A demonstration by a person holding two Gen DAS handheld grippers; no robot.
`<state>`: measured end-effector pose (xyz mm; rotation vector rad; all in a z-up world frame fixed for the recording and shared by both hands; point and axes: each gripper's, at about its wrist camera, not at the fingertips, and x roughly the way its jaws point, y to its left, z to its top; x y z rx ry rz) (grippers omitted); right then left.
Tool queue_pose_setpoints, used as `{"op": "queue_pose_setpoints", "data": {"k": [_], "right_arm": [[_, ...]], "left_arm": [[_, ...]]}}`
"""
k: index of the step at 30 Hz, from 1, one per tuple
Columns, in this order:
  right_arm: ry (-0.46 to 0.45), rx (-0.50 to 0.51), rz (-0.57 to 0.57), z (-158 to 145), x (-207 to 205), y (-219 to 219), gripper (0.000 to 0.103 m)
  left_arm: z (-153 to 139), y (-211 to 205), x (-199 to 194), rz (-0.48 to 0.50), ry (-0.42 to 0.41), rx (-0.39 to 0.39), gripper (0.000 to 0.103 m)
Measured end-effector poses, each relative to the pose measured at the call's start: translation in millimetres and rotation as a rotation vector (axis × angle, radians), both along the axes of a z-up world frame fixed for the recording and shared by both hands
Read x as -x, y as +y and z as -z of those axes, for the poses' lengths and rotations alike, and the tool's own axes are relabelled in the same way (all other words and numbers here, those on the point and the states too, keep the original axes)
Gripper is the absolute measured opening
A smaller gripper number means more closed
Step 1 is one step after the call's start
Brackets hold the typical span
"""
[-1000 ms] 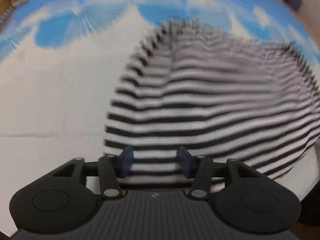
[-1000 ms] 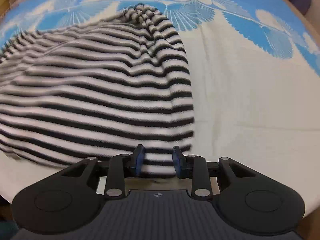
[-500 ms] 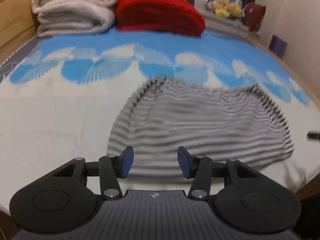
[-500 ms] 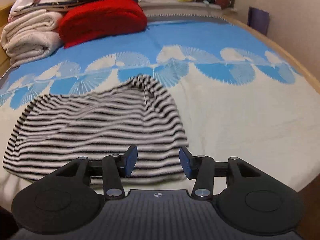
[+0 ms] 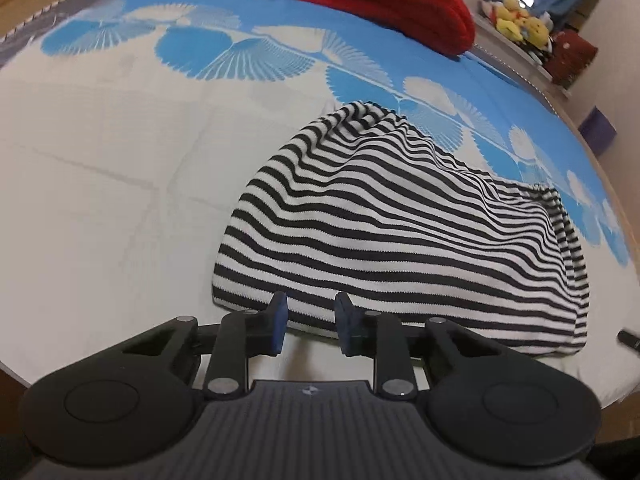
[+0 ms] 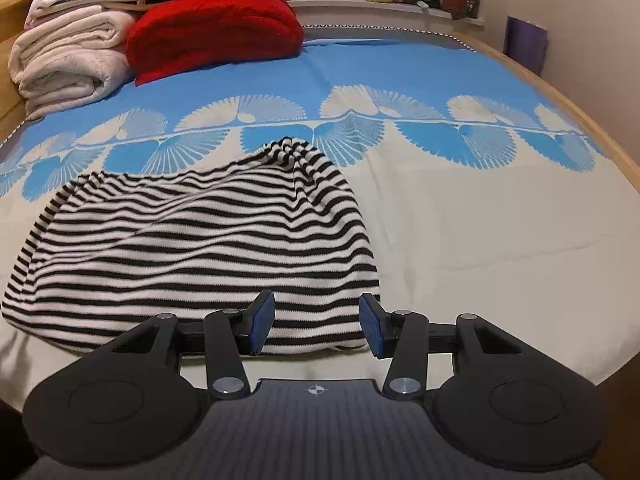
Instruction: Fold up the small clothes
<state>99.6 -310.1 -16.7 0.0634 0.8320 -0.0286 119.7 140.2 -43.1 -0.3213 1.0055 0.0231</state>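
Left wrist view is showing a black-and-white striped garment (image 5: 400, 240) lying on the bed (image 5: 100, 200), on the cream part of a bedspread with blue fan shapes. The garment is looking folded over once, with rumpled fabric bunching along its far edge. The left gripper (image 5: 308, 322) is hanging at the near hem, close to the garment's left corner, its blue pads parted and gripping nothing. In the right wrist view, the right gripper (image 6: 316, 326) is sitting at the same hem near the right corner, jaws spread wide and empty.

Both seem to be lining up for another fold. To do it well, each gripper should be pinching every layer at its corner, lifting evenly, and carrying the hem over so the edges meet squarely. The bunched far edge probably wants smoothing first.

A red folded blanket (image 6: 212, 32) and rolled white towels (image 6: 68, 60) are resting well beyond.
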Motion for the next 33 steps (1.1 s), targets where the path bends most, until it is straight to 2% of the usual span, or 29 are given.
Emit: {"op": "queue_pose_setpoints", "data": {"k": [2, 9, 13, 15, 21, 26, 33], "right_arm": [[0.030, 0.012, 0.007, 4.0, -2.3, -0.5, 0.048], [0.031, 0.004, 0.010, 6.9, -5.9, -2.4, 0.048], [0.026, -0.005, 0.007, 5.9, -7.8, 0.2, 0.048], [0.023, -0.009, 0.005, 5.1, -8.6, 1.4, 0.048], [0.032, -0.012, -0.004, 7.0, -11.6, 6.6, 0.048], [0.028, -0.013, -0.011, 7.0, -13.3, 11.3, 0.048], [0.024, -0.011, -0.012, 8.8, -13.7, 11.8, 0.048]], "left_arm": [[3.6, 3.0, -1.2, -0.014, 0.020, 0.030, 0.028], [17.3, 18.2, -6.0, -0.088, 0.090, 0.151, 0.029], [31.5, 35.2, -8.1, -0.193, 0.149, 0.248, 0.037], [39.1, 44.0, -9.4, -0.246, 0.179, 0.299, 0.037], [54.8, 54.6, -17.6, -0.320, 0.220, 0.406, 0.050], [61.1, 60.3, -20.0, -0.397, 0.192, 0.402, 0.050], [63.5, 52.2, -27.0, -0.413, 0.137, 0.347, 0.049]]}}
